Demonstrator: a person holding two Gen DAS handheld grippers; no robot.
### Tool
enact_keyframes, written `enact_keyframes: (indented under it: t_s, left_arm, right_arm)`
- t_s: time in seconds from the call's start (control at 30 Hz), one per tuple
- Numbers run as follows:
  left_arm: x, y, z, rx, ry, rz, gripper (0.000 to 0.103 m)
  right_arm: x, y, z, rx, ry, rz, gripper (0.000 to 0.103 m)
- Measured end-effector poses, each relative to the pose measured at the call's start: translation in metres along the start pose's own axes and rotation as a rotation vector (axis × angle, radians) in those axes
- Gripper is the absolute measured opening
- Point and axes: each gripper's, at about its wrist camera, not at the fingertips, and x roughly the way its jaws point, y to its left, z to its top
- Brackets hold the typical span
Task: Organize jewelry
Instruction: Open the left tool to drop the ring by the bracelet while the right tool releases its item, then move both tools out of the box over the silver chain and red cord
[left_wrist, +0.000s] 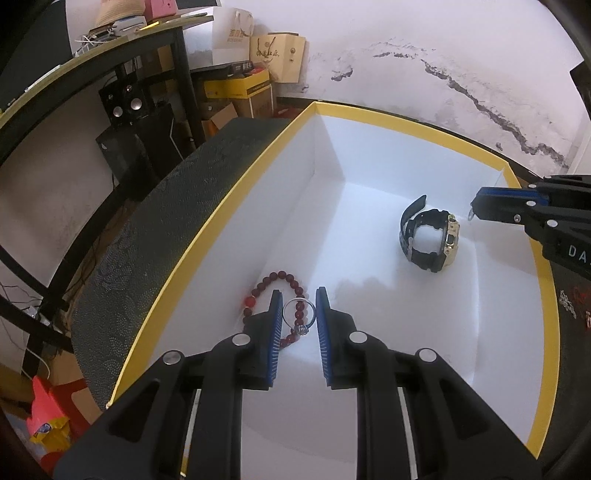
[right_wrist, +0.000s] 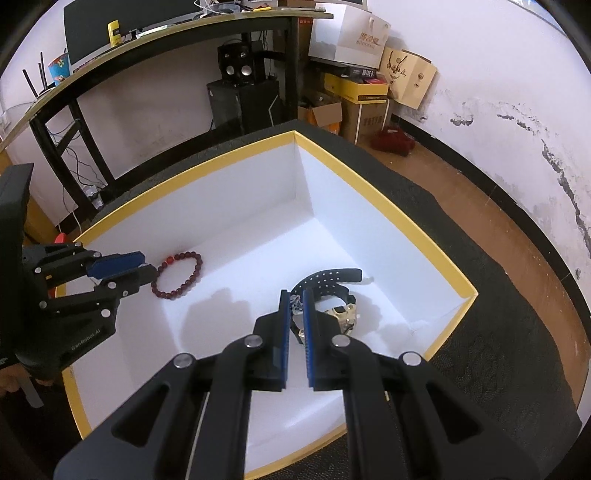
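Left wrist view: a silver ring (left_wrist: 299, 316) is clamped upright between the blue pads of the left gripper (left_wrist: 299, 300), over the white floor of a yellow-rimmed box (left_wrist: 207, 236). Just beyond and left of those fingertips a red bead bracelet (left_wrist: 271, 295) lies on the box floor. Farther off to the right lies a black and gold watch (left_wrist: 430, 238). In the right wrist view the right gripper (right_wrist: 296, 300) has its fingers together on a small silvery piece (right_wrist: 295, 301), too small to identify, with the watch (right_wrist: 332, 295) just beyond. The box sits on a dark mat (right_wrist: 480, 332).
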Motion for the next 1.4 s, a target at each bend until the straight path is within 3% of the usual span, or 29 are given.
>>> enact_keyframes:
  t_s: [0.77, 0.83, 0.87, 0.9, 1.0, 1.4]
  left_arm:
    - [-0.003, -0.004, 0.001, 0.004, 0.002, 0.01, 0.019]
    - [-0.003, -0.004, 0.001, -0.002, 0.014, 0.021, 0.038]
    - [-0.006, -0.004, 0.002, -0.008, 0.011, 0.02, 0.067]
    - [-0.011, -0.005, 0.003, -0.01, -0.009, 0.019, 0.088]
    - [-0.021, -0.012, 0.004, 0.019, -0.053, 0.027, 0.093]
    - [-0.019, -0.012, 0.004, -0.001, -0.038, 0.008, 0.093]
  right_arm:
    - [-0.001, -0.004, 0.002, 0.015, -0.014, -0.016, 0.008]
    - [-0.001, -0.009, 0.005, 0.042, -0.012, -0.028, 0.023]
    - [-0.002, -0.012, 0.006, 0.057, -0.014, -0.027, 0.056]
    - [-0.005, -0.014, 0.006, 0.065, -0.031, -0.028, 0.082]
    - [-0.013, -0.016, 0.007, 0.073, -0.089, -0.048, 0.087]
    - [-0.013, -0.013, 0.007, 0.075, -0.079, -0.027, 0.087]
